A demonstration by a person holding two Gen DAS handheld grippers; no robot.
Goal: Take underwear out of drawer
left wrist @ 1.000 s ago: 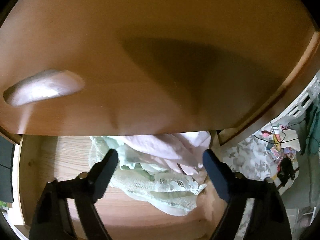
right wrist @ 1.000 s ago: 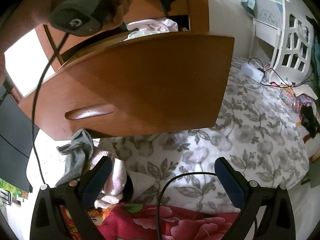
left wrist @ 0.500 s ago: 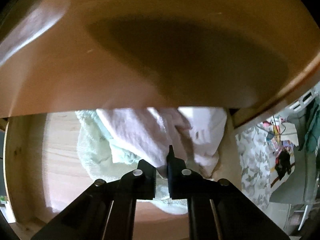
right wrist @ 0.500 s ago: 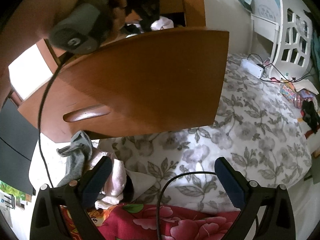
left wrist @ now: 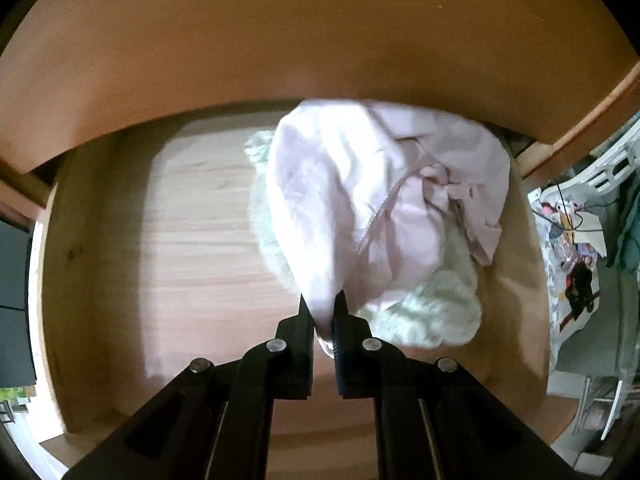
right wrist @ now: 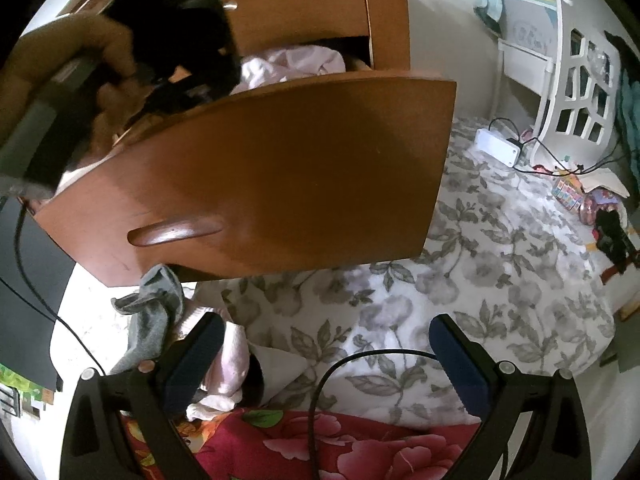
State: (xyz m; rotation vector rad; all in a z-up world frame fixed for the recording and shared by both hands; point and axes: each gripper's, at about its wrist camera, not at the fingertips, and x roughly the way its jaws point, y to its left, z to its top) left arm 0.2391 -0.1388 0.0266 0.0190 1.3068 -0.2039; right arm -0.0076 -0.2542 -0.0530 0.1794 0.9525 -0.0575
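In the left wrist view my left gripper (left wrist: 323,309) is shut on a fold of pale pink underwear (left wrist: 372,196), which stretches up from the jaws over a mint lace garment (left wrist: 432,312) inside the open wooden drawer (left wrist: 208,240). From the right wrist view the drawer front (right wrist: 280,176) stands pulled out, with pink fabric (right wrist: 292,62) showing above it and a hand holding the left gripper (right wrist: 176,80) over the drawer. My right gripper (right wrist: 326,360) is open and holds nothing, low over the floral bedding.
A floral quilt (right wrist: 460,280) and red flowered blanket (right wrist: 340,448) lie below the drawer. Grey and pink clothes (right wrist: 160,320) are piled at the lower left. A white chair (right wrist: 576,92), a power strip (right wrist: 496,146) with cables and small clutter sit at the right.
My left gripper went from open to shut on the pink underwear, then pulled it up and back from the pile. The right gripper has stayed open over the bedding.
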